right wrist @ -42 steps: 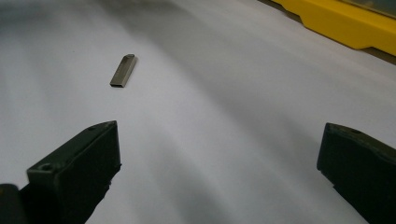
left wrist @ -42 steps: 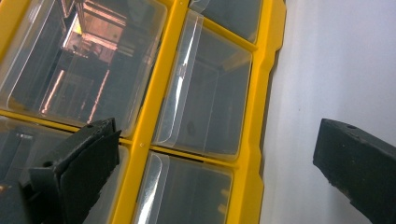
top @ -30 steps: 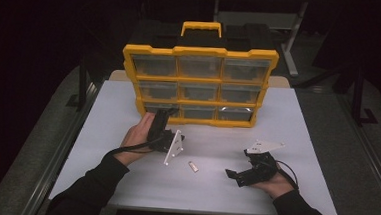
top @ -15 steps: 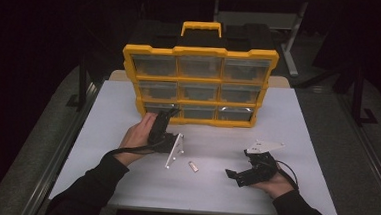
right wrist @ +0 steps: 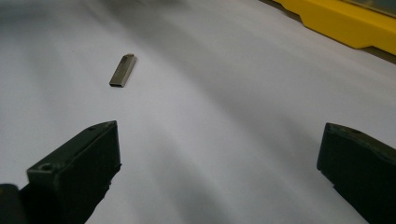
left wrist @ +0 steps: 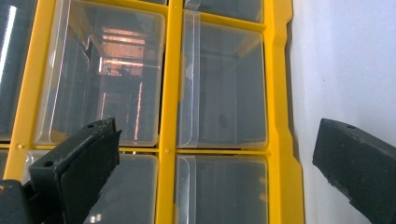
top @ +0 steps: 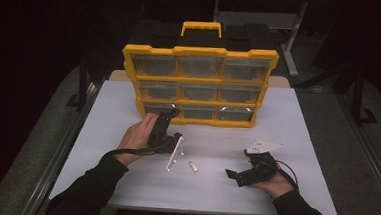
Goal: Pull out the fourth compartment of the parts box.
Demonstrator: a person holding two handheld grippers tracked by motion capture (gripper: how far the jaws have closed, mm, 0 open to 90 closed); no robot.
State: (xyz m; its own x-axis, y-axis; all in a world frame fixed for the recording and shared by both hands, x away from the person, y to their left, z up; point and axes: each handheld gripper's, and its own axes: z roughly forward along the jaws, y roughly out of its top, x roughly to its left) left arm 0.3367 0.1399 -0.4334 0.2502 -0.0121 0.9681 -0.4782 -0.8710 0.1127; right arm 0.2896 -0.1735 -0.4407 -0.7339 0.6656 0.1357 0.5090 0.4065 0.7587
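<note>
Directly ahead of the left gripper (top: 167, 120), the yellow drawer cabinet (top: 198, 83) stands upright on the white bench (top: 302, 124), its clear-fronted drawers in three rows of three. In the left gripper view, the jaws stand wide apart with nothing between them; the clear drawer (left wrist: 223, 84) lies between them and beyond their tips, a second clear drawer (left wrist: 100, 74) sits above the left jaw, and bare bench shows past the cabinet's yellow edge above the right jaw. From the high view, this gripper points at the cabinet's bottom row, near its left end, with the person's left hand (top: 139, 134) wrapped round its body; whether the jaw tips touch the cabinet cannot be told.

Between the two grippers, a small metal stick (top: 193, 166) lies flat on the bench. In the right gripper view it lies beyond the left jaw's tip, well ahead and apart from it (right wrist: 123, 70).

Farther out, the right gripper (top: 240, 176) rests low over the bench in the person's right hand (top: 274, 180), its jaws spread wide and empty, with the cabinet's yellow base at the far upper right beyond the right jaw.
</note>
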